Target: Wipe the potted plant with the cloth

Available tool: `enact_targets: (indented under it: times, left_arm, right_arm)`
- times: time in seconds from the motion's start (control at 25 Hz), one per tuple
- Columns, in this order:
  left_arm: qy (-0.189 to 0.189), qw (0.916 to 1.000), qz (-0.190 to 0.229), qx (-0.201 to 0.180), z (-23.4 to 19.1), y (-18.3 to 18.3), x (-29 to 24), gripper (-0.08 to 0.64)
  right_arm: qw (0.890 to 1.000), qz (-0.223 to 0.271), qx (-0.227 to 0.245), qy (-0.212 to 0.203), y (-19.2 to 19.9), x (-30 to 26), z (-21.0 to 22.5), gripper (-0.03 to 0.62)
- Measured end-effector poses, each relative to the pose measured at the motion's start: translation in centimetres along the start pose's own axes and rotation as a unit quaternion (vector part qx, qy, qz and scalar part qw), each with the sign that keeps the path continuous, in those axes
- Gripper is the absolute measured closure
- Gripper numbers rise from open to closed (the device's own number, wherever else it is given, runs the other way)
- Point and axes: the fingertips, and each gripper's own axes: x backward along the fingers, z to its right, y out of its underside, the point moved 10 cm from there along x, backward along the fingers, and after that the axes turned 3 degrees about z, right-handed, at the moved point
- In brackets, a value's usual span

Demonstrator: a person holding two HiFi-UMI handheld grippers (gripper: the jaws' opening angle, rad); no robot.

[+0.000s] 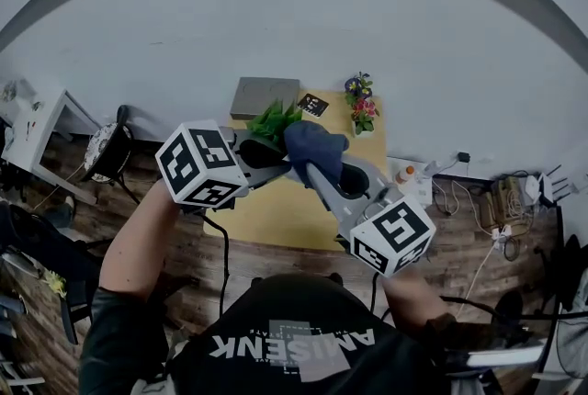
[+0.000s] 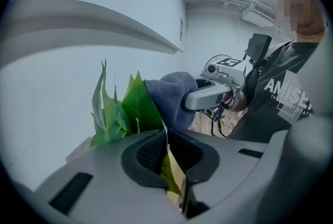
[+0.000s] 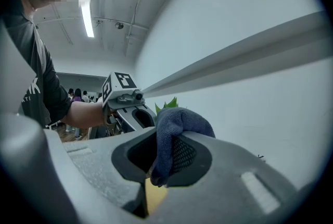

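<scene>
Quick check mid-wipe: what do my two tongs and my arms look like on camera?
The left tongs and right tongs are grey moulded plastic shells with black ribbed pads inside. The left cube and right cube are white with black square markers. A black cable hangs from the left one. You wear a dark short-sleeved T-shirt with pale lettering.

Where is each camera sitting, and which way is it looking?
Head view: on the person's head, looking down at the yellow table; both arms and the shirt show.
Left gripper view: on the left gripper, looking along its jaws, closed on the plant; the shirt shows behind.
Right gripper view: on the right gripper, looking along its jaws, closed on the cloth; the left forearm shows.
Shared: both gripper views see plant, cloth and the opposite gripper.
</scene>
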Motion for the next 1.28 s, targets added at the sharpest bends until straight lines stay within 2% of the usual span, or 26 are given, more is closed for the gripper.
enact_targets:
  times: [0.4,1.28]
  left_arm:
    - [0.020,0.9995,0.017,0.016,-0.5,-1.6,0.4,0.540]
    - [0.043,0.9975,0.043,0.034,-0.9,-1.2,0.6,0.548]
  right_arm:
    - [1.000,-0.019,0.008,-0.010,0.0,-1.4,0.2,0.555]
    - [0.996,-0.074,-0.048,0.017,5.3,1.4,2.0,0.555]
